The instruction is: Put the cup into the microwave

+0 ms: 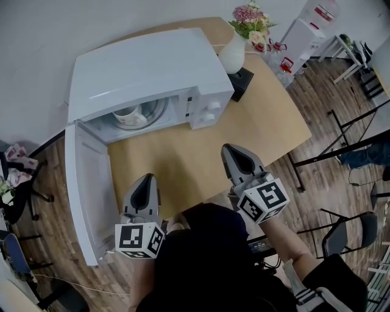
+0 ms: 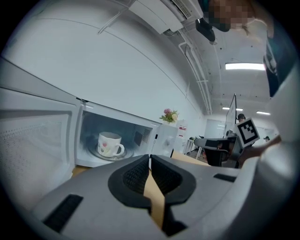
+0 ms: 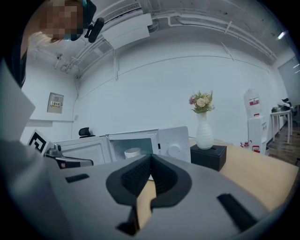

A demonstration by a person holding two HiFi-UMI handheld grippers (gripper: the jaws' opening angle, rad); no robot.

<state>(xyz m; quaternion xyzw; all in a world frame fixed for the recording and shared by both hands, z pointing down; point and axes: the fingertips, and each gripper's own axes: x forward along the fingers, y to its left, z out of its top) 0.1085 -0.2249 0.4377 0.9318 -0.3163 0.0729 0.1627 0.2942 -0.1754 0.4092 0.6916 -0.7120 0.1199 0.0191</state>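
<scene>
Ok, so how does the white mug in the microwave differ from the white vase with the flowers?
The white ceramic cup is squat, with a side handle and a pink print; the white vase is taller, narrow-necked and plain. The cup sits inside the open white microwave on its glass turntable; the vase stands outside, past the microwave's control-panel side. Only the vase holds flowers. Both are white and upright.

In view are one microwave (image 1: 146,67), one cup (image 1: 127,114), one glass turntable (image 1: 156,112), one white vase (image 1: 233,53) holding one bunch of flowers (image 1: 250,17), one black box (image 1: 242,82), one worktop (image 1: 256,128), and two grippers held by the person, namely the left hand-held gripper (image 1: 147,178) and the right hand-held gripper (image 1: 230,148).
</scene>
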